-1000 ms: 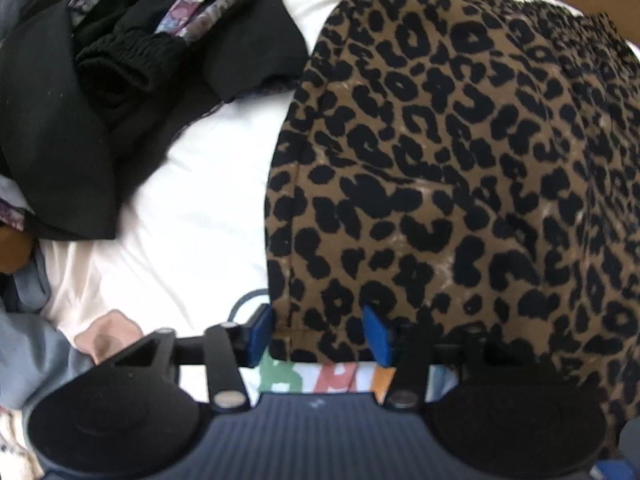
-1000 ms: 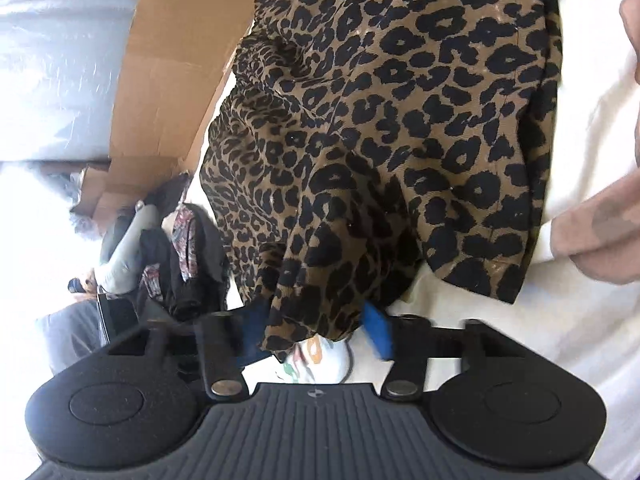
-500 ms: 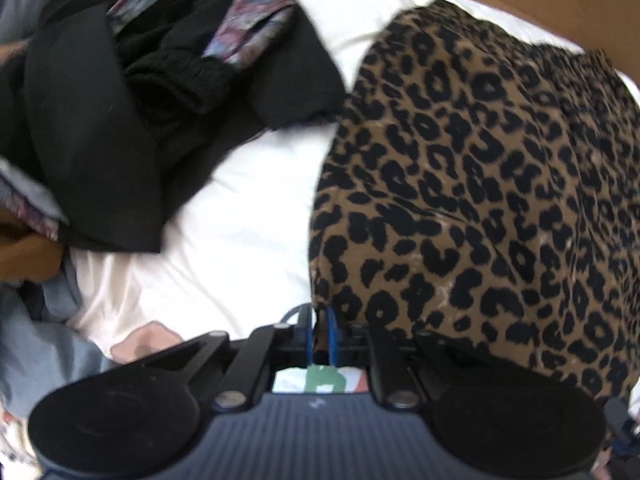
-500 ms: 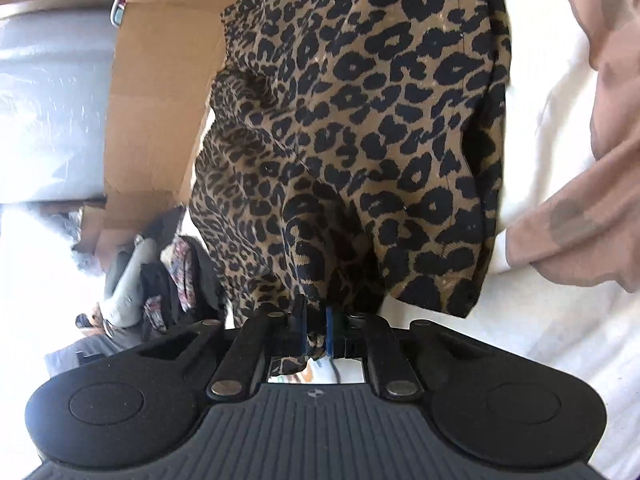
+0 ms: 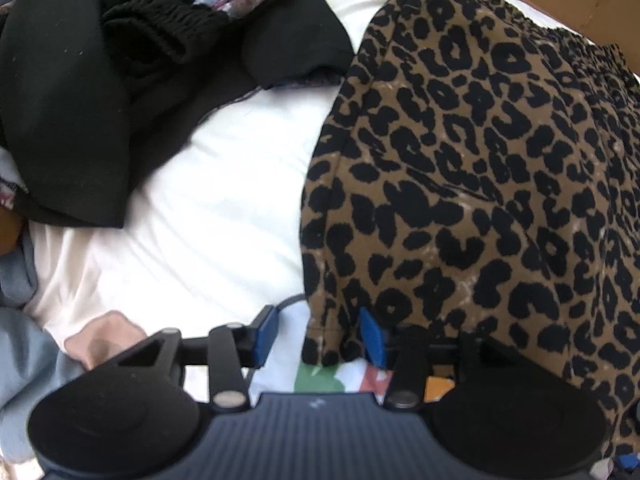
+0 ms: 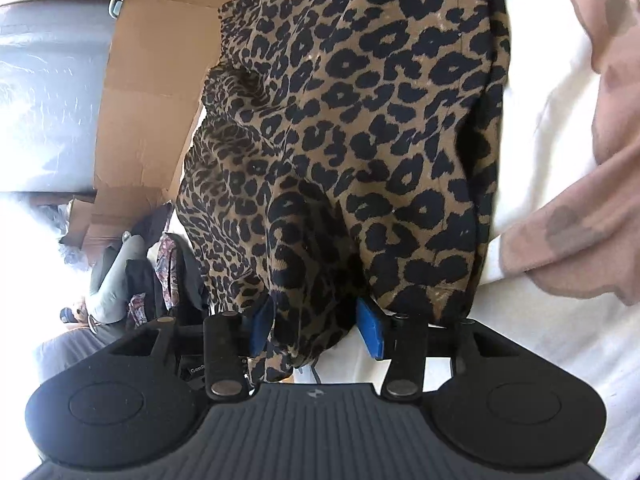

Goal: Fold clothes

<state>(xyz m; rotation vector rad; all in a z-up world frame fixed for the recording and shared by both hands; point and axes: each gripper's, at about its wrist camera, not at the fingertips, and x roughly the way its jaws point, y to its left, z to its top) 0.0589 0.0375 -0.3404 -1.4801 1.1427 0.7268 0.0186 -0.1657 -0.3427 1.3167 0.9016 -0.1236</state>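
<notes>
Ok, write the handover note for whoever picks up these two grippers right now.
Left gripper: jaws have just reopened; pads apart, with a corner of the leopard-print garment's hem lying between them, not pinched.
Right gripper: jaws also just reopened; a bunched corner of the same garment hangs between the blue pads, not pressed.
The garment lies spread on the white bedding, gathered waistband at the far end by the cardboard.
A heap of black clothes waits at far left, unfolded.
Done: garment laid out, both near corners let go.
Left: check the fold, then go on to the heap.
</notes>
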